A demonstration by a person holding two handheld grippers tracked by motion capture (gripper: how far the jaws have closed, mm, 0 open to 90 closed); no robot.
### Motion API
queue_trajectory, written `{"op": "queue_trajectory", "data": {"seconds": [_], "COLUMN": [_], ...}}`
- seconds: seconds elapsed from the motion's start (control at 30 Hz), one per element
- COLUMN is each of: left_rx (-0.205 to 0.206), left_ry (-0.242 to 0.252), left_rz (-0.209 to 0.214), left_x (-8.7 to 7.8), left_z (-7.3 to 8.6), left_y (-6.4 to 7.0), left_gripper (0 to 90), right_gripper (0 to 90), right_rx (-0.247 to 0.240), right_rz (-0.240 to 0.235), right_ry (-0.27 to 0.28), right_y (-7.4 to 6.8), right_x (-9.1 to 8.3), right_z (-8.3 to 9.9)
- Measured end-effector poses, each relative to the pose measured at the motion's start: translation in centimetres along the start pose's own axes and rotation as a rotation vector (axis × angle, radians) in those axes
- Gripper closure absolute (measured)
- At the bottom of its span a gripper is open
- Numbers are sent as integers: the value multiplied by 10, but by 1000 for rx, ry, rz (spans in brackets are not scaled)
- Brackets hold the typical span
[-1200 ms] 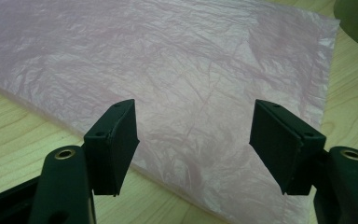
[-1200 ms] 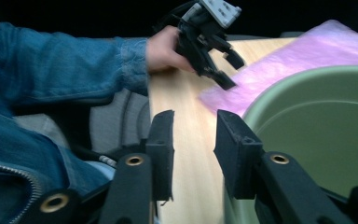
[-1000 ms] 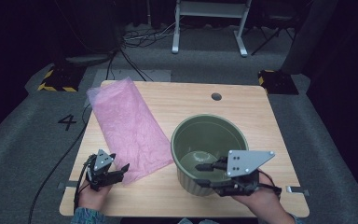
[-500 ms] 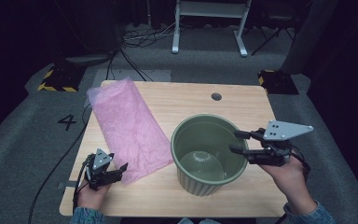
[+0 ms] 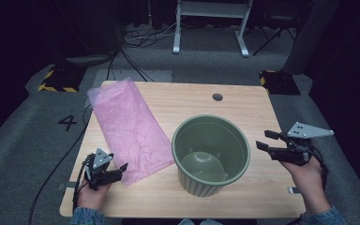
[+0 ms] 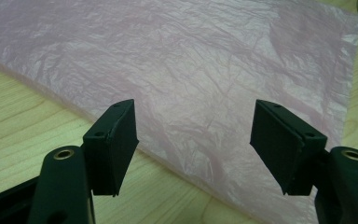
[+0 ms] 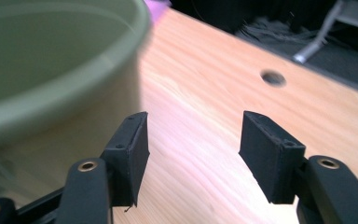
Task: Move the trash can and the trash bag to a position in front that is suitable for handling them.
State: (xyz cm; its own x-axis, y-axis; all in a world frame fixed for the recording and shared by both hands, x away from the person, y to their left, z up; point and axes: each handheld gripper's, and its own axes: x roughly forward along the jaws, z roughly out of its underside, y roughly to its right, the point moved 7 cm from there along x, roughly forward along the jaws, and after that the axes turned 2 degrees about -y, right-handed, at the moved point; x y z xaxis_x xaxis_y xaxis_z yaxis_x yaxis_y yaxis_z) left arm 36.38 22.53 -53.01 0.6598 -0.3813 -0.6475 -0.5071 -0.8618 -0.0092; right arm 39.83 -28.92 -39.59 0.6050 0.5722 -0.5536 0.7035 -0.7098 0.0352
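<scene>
A crinkled pink plastic sheet lies flat on the left half of the wooden table. An empty green ribbed pot stands upright right of centre. My left gripper rests low at the sheet's near corner, open, its jaws spread over the sheet's edge with nothing between them. My right gripper hovers just right of the pot's rim, open and empty, apart from the pot.
A round cable hole sits near the table's far edge, also in the right gripper view. Bare wood lies right of the pot and along the front edge. Cables, a metal stand and yellow-black floor blocks lie beyond the table.
My right gripper has come up out of the pot's mouth and moved right, past the rim, to the table's right side. The left gripper and pink sheet have stayed put.
</scene>
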Motion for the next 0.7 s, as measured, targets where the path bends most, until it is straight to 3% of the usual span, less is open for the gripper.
{"op": "queue_trajectory", "data": {"seconds": [0.13,0.3,0.5,0.6,0.7], "left_rx": [-3,-10,-40,-46,-78], "left_ry": [0,-10,-54,-54,-50], "left_rz": [-1,-1,-3,-19,-30], "left_x": [-1,-1,0,-2,-4], "left_z": [1,2,4,1,-3], "left_y": [0,-1,-4,-9,-14], "left_gripper": [315,314,313,313,313], "right_gripper": [416,412,440,443,427], "right_rx": [3,43,103,118,132], "right_rz": [69,109,110,117,116], "right_ry": [-67,-151,-206,-236,-244], "right_y": [15,29,36,37,37], "right_x": [8,22,38,47,54], "right_z": [32,76,116,131,141]}}
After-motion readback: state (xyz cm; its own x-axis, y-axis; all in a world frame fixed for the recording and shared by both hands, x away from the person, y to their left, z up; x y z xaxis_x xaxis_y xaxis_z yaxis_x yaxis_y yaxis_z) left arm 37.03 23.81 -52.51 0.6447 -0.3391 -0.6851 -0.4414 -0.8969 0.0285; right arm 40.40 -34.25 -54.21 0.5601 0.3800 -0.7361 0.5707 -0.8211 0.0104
